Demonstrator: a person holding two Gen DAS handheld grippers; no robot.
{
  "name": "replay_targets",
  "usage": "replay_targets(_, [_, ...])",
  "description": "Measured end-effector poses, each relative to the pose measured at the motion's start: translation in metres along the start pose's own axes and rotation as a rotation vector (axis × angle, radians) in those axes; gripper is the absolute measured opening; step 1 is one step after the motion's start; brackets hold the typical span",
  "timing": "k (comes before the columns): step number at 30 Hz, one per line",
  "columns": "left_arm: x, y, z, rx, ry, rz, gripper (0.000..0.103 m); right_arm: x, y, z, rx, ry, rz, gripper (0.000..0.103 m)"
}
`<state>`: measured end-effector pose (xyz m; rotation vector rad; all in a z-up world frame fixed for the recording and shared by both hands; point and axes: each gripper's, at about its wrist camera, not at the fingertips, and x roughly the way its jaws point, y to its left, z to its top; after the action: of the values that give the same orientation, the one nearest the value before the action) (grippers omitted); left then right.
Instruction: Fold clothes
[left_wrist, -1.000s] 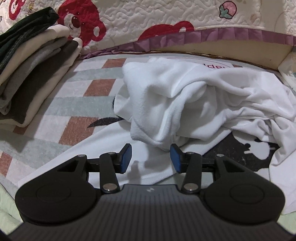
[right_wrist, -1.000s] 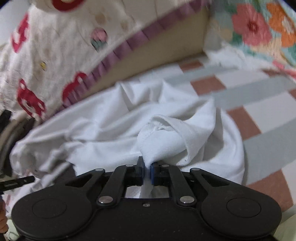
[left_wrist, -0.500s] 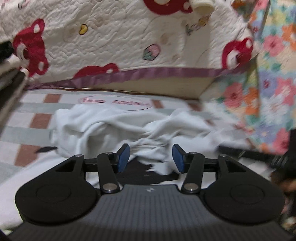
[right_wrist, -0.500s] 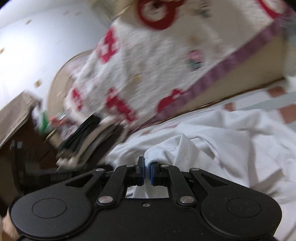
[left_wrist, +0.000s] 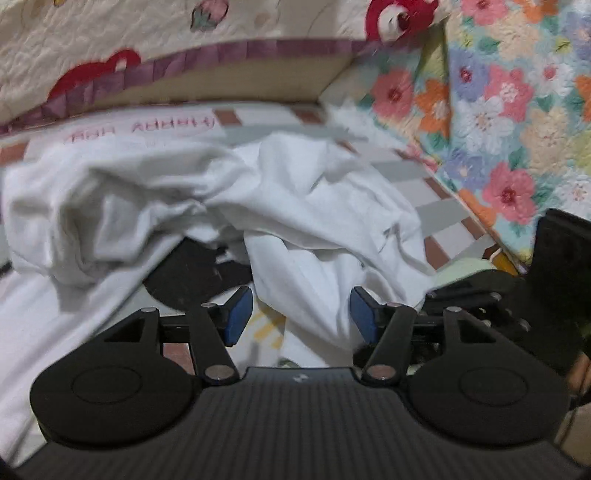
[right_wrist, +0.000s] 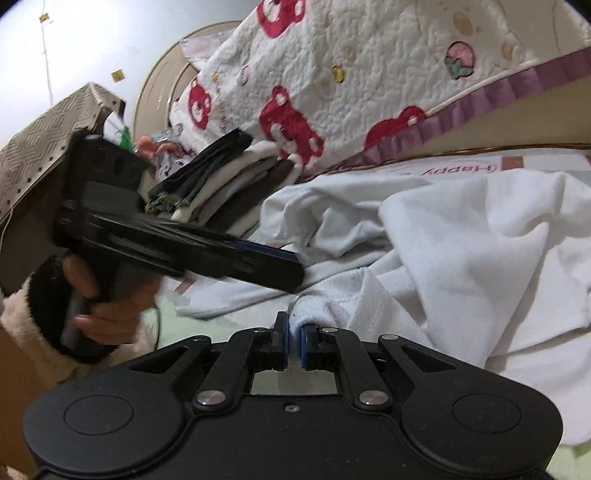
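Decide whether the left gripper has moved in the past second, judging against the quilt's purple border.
Yes. The left gripper has swung rightward: the purple quilt border now runs off to the left, the floral quilt has come into view, and the stack of folded clothes has left it.

In the right wrist view, the crumpled garment (right_wrist: 461, 236) is spread on the mat (right_wrist: 546, 162) from twelve to three o'clock. The stack of folded clothes (right_wrist: 229, 181) is set at eleven o'clock, left of it, with the quilt (right_wrist: 369, 74) hung behind both.
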<state>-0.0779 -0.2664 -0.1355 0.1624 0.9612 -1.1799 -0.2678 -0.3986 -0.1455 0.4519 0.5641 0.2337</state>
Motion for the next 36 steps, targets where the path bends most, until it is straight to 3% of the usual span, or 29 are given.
replay_targets(3, [0.010,0.006,-0.002,-0.082,0.036,-0.087,0.058,0.007,0.003,-0.007,-0.017,0.039,-0.030,0.009])
replay_targets(9, [0.018,-0.016,-0.009,0.022,0.078,-0.065,0.059,0.002,-0.003,-0.020,-0.022,0.061,-0.069,0.013])
replay_targets(13, [0.038,-0.026,-0.008,0.046,0.120,-0.019,0.069,-0.016,-0.011,-0.029,0.008,0.052,-0.097,0.017])
replay_targets(17, [0.054,-0.041,-0.007,0.100,0.130,0.012,0.068,-0.045,-0.028,-0.029,0.039,0.013,-0.210,0.025])
replay_targets(19, [0.060,-0.049,-0.007,0.147,0.128,0.040,0.051,-0.060,-0.040,-0.027,0.053,-0.013,-0.300,0.030])
replay_targets(20, [0.062,-0.052,-0.007,0.168,0.134,0.052,0.024,-0.066,-0.047,-0.025,0.065,-0.021,-0.348,0.031])
replay_targets(21, [0.063,-0.054,-0.006,0.181,0.140,0.072,0.017,-0.071,-0.054,-0.023,0.077,-0.029,-0.396,0.034])
replay_targets(23, [0.063,-0.058,-0.005,0.203,0.133,0.126,0.013,-0.080,-0.066,-0.019,0.085,-0.040,-0.497,0.036])
replay_targets(26, [0.048,-0.063,-0.001,0.229,0.064,0.191,0.010,-0.077,-0.079,-0.008,0.044,-0.036,-0.640,0.046])
replay_targets(31, [-0.005,-0.061,0.012,0.238,-0.153,0.394,0.009,-0.061,-0.095,0.000,0.035,-0.010,-0.741,0.060])
replay_targets(33, [-0.027,-0.052,0.019,0.192,-0.221,0.462,0.009,-0.055,-0.100,0.000,0.034,0.008,-0.775,0.061])
replay_targets(36, [-0.048,-0.040,0.022,0.187,-0.250,0.577,0.007,-0.046,-0.108,-0.001,0.032,0.034,-0.826,0.061])
